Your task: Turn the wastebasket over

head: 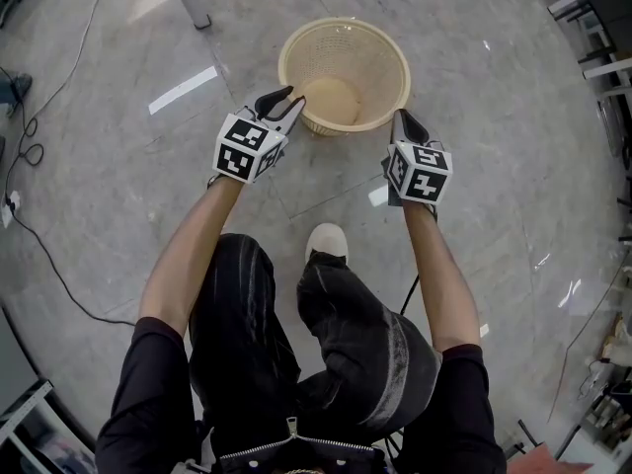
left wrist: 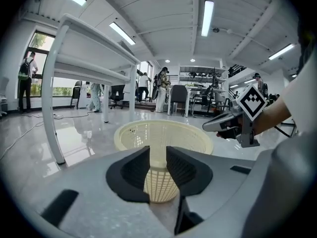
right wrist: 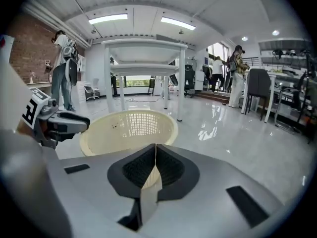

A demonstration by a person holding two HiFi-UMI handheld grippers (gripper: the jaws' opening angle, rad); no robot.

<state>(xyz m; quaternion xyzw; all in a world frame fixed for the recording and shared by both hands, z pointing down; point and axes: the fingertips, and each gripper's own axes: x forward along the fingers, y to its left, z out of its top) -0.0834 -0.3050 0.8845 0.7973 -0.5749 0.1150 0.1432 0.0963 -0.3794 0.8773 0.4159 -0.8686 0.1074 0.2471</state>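
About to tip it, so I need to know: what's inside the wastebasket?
The wastebasket looks empty: a bare cream bottom, plus a few dark specks on its inner wall, too small to identify. The near inner wall is hidden behind its rim.

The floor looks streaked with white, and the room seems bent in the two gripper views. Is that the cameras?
Head view: the streaks on the floor are lamps mirrored in glossy tile. Left gripper view: the wide lens bows the table leg, rings the picture in black, and the ceiling strips blow out. Right gripper view: same bending, glare right of the wastebasket.
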